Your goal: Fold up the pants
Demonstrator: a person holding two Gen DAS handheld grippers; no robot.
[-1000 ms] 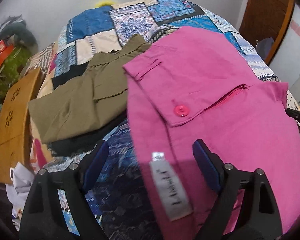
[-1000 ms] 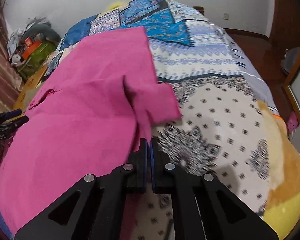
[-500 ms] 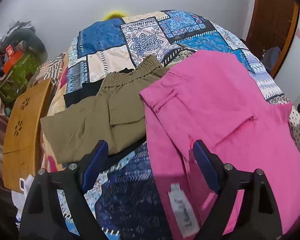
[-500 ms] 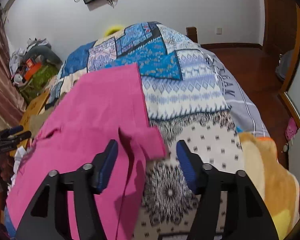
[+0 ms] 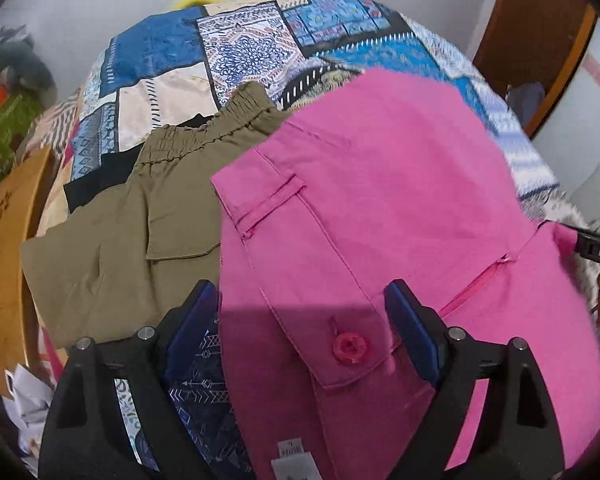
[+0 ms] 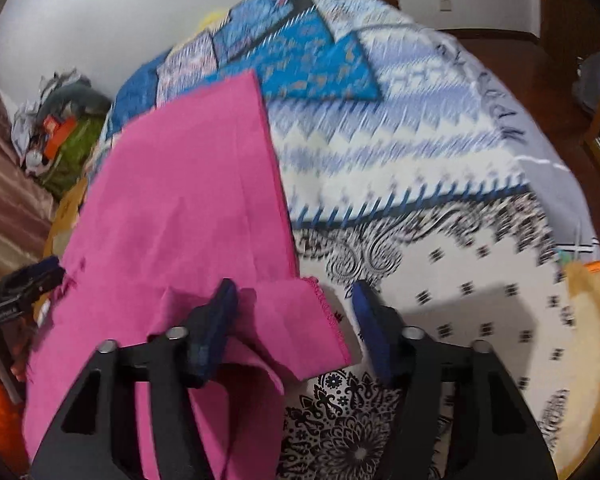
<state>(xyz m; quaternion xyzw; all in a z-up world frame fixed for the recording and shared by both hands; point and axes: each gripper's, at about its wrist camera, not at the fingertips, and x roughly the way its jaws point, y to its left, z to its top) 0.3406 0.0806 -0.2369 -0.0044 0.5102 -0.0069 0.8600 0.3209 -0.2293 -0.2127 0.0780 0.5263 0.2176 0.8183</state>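
Observation:
Pink pants point(image 5: 380, 216) lie spread on the patterned bedspread point(image 5: 236, 48), waistband toward me, with a pink button point(image 5: 350, 347) and an open zip point(image 5: 476, 284). My left gripper point(image 5: 306, 332) is open, low over the waistband, with the button between its fingers. In the right wrist view the pink pants point(image 6: 188, 200) stretch away to the left and a folded corner flap point(image 6: 300, 324) lies between the fingers. My right gripper point(image 6: 296, 324) is open just above that flap. The left gripper point(image 6: 24, 284) shows at the left edge there.
Folded olive pants point(image 5: 132, 240) lie on a black garment point(image 5: 88, 192) left of the pink pants. A wooden board point(image 5: 4, 264) stands at the bed's left side. Clutter point(image 6: 60, 136) sits by the far wall. Bare bedspread point(image 6: 440, 184) extends right; wooden floor point(image 6: 552, 92) lies beyond.
My right gripper opened, letting go of the pink fabric, and lifted, then came back down over the corner flap. My left gripper stayed open and moved forward over the waistband.

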